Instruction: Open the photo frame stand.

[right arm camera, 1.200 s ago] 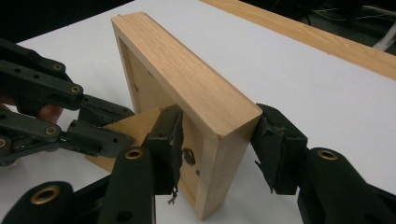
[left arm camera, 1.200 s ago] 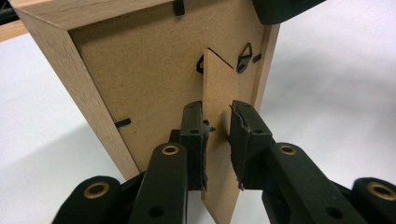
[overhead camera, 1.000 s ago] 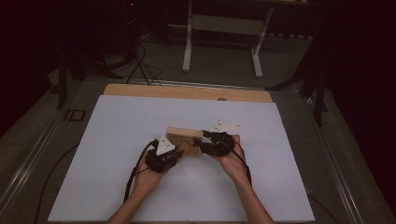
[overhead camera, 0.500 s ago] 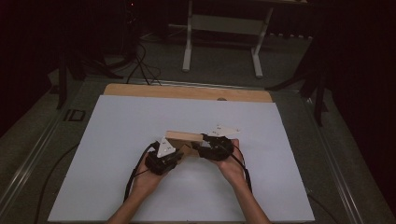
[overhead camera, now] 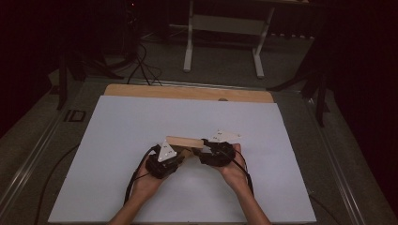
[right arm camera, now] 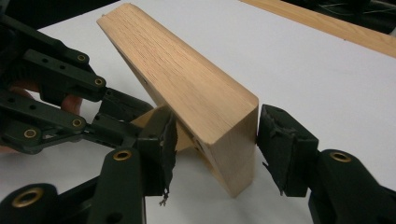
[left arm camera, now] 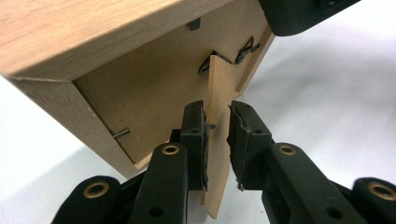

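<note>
High view, frame: a wooden picture frame point(overhead camera: 184, 141) stands tilted on the white table sheet point(overhead camera: 117, 122), held between the two grippers near the person's edge.
High view, hands: the left gripper point(overhead camera: 165, 161) sits at the frame's left end, the right gripper point(overhead camera: 213, 151) at its right end (each with a grey three-cornered plate on top).
Left gripper view, grip: the jaws straddle the thin fibreboard stand leg point(left arm camera: 216, 126) hinged to the frame's back panel point(left arm camera: 154, 88); one pad touches it, and whether the other presses cannot be told.
Left gripper view, back: small metal clips point(left arm camera: 246, 46) sit along the panel's edge.
Right gripper view, grip: the jaws have just been opening and stand spread around the frame's corner point(right arm camera: 229, 135), the right pad just beside the wood, the left one apart from it.
Right gripper view, beyond: the other gripper point(right arm camera: 70, 112) is at the frame's back.
</note>
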Available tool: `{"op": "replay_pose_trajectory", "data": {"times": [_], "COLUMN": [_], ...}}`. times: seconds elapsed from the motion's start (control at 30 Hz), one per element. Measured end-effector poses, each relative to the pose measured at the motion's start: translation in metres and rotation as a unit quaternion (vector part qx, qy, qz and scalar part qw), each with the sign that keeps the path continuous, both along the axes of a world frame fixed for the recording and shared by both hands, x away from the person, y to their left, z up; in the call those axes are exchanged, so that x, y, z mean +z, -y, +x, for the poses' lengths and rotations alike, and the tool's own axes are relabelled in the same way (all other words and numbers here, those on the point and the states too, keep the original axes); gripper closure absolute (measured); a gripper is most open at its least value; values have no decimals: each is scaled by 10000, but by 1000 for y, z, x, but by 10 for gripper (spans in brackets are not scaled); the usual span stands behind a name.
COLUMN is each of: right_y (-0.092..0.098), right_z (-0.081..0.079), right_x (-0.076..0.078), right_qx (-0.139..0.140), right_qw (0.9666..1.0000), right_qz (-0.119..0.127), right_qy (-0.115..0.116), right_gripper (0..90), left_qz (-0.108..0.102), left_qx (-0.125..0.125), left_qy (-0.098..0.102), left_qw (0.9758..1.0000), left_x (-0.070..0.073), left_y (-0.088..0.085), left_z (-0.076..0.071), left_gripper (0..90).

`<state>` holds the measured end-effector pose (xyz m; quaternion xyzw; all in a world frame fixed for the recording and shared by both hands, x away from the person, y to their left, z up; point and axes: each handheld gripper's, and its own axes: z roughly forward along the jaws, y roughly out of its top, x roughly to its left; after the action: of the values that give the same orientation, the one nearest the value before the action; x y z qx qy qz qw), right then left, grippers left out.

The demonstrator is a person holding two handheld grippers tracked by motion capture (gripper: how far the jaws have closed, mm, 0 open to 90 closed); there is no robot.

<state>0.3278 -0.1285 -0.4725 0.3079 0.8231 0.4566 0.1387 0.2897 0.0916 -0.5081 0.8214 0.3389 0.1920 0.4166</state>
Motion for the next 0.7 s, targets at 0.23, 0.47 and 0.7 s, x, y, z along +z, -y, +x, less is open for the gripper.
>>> {"op": "replay_pose_trajectory", "data": {"times": [0.23, 0.47, 0.7], "right_y": [1, 0, 0], "right_z": [-4, -7, -10], "right_x": [-1, -2, -3], "right_qx": [75, 98, 133], "right_qw": [10000, 9999, 9998], "right_qz": [-58, -123, -157], "right_qy": [-26, 20, 32], "right_gripper": [472, 470, 464], "left_qz": [54, 100, 120], "left_qx": [-25, -42, -50], "left_qy": [-29, -62, -98], "left_qw": [10000, 9999, 9999], "left_x": [-1, -3, -4], "left_y": [1, 1, 2], "left_z": [-3, -4, -5], "left_gripper": [757, 749, 745]}}
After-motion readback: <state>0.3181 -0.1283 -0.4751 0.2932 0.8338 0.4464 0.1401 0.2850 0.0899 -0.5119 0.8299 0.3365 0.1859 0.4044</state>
